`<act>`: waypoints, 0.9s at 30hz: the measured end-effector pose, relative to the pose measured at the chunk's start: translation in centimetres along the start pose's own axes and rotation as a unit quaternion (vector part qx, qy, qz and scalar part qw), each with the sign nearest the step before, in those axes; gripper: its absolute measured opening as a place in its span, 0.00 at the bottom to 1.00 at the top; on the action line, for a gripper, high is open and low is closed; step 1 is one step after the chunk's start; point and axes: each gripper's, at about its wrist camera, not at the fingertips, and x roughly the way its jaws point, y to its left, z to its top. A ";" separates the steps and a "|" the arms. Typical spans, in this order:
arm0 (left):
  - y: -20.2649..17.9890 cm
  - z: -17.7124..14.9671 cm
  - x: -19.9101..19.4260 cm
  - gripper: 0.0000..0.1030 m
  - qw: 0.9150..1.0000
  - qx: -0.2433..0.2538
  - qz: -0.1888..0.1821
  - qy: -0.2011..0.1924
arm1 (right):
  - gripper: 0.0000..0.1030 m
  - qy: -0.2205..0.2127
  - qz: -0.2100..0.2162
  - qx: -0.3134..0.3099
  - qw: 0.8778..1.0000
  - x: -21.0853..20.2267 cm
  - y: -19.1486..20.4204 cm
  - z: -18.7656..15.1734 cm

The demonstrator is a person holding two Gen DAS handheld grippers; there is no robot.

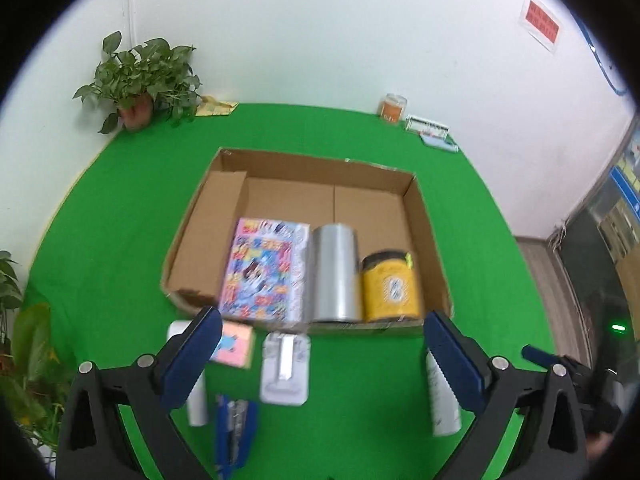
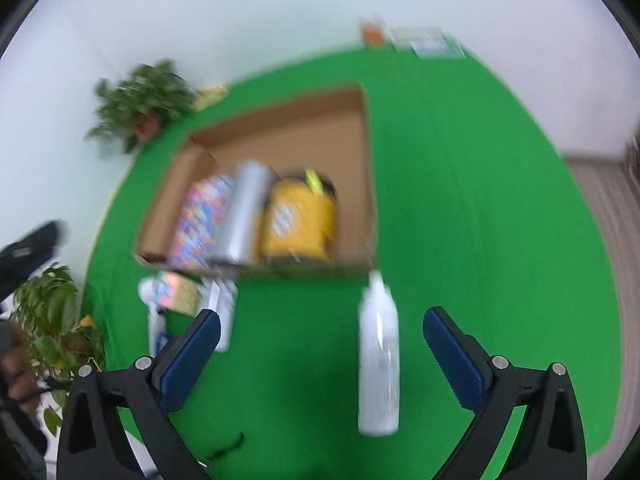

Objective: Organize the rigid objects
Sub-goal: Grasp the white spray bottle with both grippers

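A cardboard box (image 1: pixel 224 184) on the green table holds a colourful book (image 1: pixel 262 274), a silver cylinder (image 1: pixel 334 272) and a yellow jar (image 1: pixel 390 286). My left gripper (image 1: pixel 322 344) is open and empty above items in front of the box: a pink notepad (image 1: pixel 236 344), a white packaged item (image 1: pixel 285 368), a blue stapler (image 1: pixel 234 428), a white tube (image 1: pixel 198 400) and a white bottle (image 1: pixel 442 400). My right gripper (image 2: pixel 320 340) is open and empty, with the white bottle (image 2: pixel 378 360) lying between its fingers. The box (image 2: pixel 360 152) shows blurred in the right wrist view.
A potted plant (image 1: pixel 138 80) stands at the far left corner. An orange jar (image 1: pixel 392 108) and small boxes (image 1: pixel 430 128) sit at the back right. Leafy plants (image 1: pixel 28 344) crowd the near left table edge. Floor lies beyond the right edge.
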 end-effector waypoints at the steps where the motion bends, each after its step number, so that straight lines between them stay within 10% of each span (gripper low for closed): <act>1: 0.9 -0.8 -0.2 0.98 1.000 -0.003 -0.004 0.004 | 0.97 0.025 -0.011 0.009 1.000 1.5 -0.5 -0.7; 5: 3.9 -3.7 0.3 0.98 0.998 -0.035 -0.018 0.050 | 0.68 0.140 -0.055 0.048 0.987 9.6 -2.7 -4.4; 14: 8.1 -7.4 0.3 0.98 0.992 -0.067 -0.035 0.103 | 0.41 0.154 -0.088 0.009 0.984 15.1 -3.4 -8.0; 19: 8.0 -7.6 1.8 0.98 0.988 -0.068 -0.070 0.120 | 0.45 0.163 -0.080 -0.056 0.982 14.5 0.0 -11.9; 23: 6.6 -8.3 4.2 0.98 0.981 -0.065 -0.105 0.149 | 0.86 0.147 -0.044 -0.042 0.987 13.1 0.9 -14.1; 27: 4.3 -9.6 7.5 0.98 0.967 -0.055 -0.143 0.203 | 0.86 0.144 0.003 -0.003 0.990 12.8 0.7 -13.7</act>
